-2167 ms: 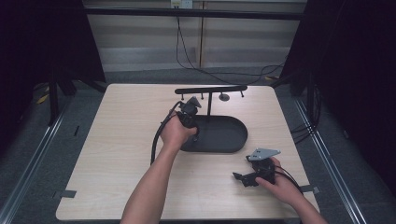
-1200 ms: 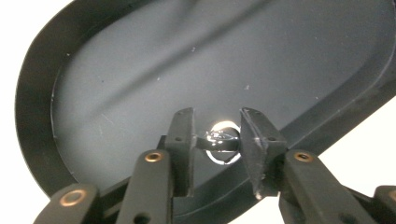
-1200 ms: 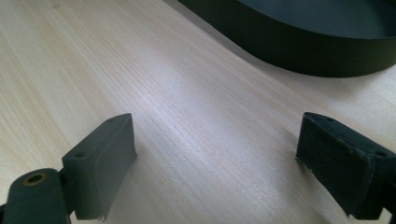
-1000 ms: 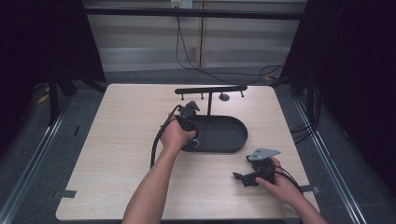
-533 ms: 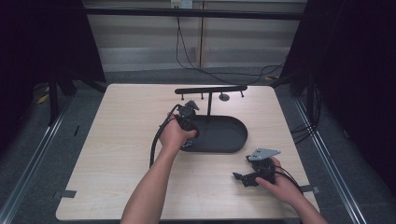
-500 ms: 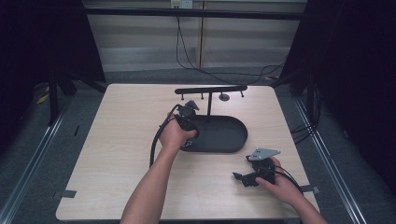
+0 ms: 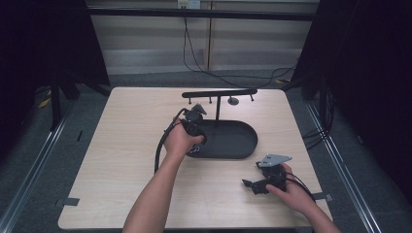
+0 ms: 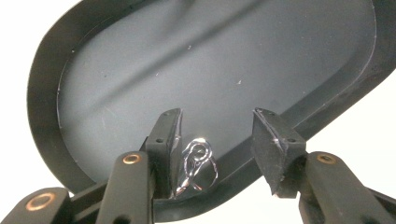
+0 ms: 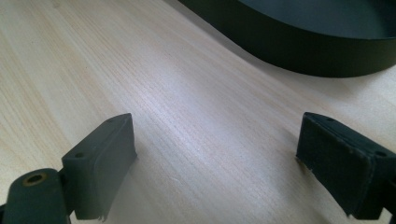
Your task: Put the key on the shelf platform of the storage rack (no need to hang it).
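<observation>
A: Start at the left. What is the left tongs (image 7: 194, 127) doing?

B: It hangs over the left end of the tray (image 7: 245, 141), the dark oval dish lying around the middle of the desk (image 7: 121, 145), a little toward the far edge. The person's left hand (image 7: 179, 141) holds it, and its cable loops down on the left side of the hand.

A: And how do its jaws stand?

B: Partly spread, and they have just been opening. In the left gripper view a small silver ring-like trinket (image 8: 196, 164) lies between them on the tray floor, right against the near rim. It sits just beside the left jaw; I cannot tell whether it touches that pad. The right jaw is well apart from it, so nothing is pinched.

A: What stands behind the tray?

B: A black stand (image 7: 218, 94) with a thin post and a long crossbar, near the far edge of the desk. Short pegs hang under the bar. The post rises from the far part of the tray.

A: Now the right side.

B: The right tongs (image 7: 248, 184) rests low by the desk's near right corner, in the person's right hand (image 7: 291, 193), with a grey plate on top. It points left along the desk.

A: Its jaws?

B: Spread wide. The right gripper view has bare wood between them, and the tray's dark wall runs across the top of that view, well apart from the jaws.
</observation>
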A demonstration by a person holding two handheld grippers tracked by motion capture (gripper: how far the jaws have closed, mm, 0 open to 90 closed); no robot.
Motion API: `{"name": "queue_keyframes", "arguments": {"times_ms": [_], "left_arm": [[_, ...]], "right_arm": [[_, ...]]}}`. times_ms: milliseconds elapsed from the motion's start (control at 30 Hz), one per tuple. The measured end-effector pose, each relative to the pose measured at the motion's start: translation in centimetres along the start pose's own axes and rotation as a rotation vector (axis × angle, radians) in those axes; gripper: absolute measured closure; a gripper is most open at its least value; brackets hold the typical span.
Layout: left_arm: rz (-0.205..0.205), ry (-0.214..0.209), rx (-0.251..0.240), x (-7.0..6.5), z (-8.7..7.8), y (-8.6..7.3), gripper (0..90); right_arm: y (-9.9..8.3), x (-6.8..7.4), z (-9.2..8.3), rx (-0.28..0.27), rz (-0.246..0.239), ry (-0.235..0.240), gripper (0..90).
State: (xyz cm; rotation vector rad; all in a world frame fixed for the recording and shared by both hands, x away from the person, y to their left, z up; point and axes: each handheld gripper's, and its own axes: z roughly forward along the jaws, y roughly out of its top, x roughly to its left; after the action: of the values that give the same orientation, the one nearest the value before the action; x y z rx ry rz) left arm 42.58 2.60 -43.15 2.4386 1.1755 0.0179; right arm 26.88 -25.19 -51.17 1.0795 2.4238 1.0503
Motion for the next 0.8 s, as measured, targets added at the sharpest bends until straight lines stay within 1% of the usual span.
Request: {"name": "queue_keyframes", "arguments": {"times_ms": [33,233,367,400,667,800], "left_arm": [[-0.005,-0.001,-0.002,0.0,-0.1,-0.1,52.9],[0.004,-0.012,0.014,0.1,-0.5,-0.5,51.2],[0.002,-0.011,0.007,0.1,-0.8,-0.6,50.4],[-0.002,-0.011,-0.001,0.1,-1.0,-0.7,49.9],[0.007,-0.027,0.001,0.2,-1.6,-1.3,48.1],[0.007,-0.026,-0.002,0.2,-2.1,-1.5,46.4]], "right_arm": [[0.0,0.0,0.0,0.000,-0.001,0.000,11.0],[0.0,0.0,0.0,-0.002,-0.001,0.002,11.0],[0.0,0.0,0.0,-0.001,-0.003,0.001,10.9],[0.0,0.0,0.0,-0.001,-0.003,0.001,10.9],[0.0,0.0,0.0,-0.001,-0.002,0.001,10.9],[0.0,0.0,0.0,-0.001,-0.002,0.001,10.9]]}}
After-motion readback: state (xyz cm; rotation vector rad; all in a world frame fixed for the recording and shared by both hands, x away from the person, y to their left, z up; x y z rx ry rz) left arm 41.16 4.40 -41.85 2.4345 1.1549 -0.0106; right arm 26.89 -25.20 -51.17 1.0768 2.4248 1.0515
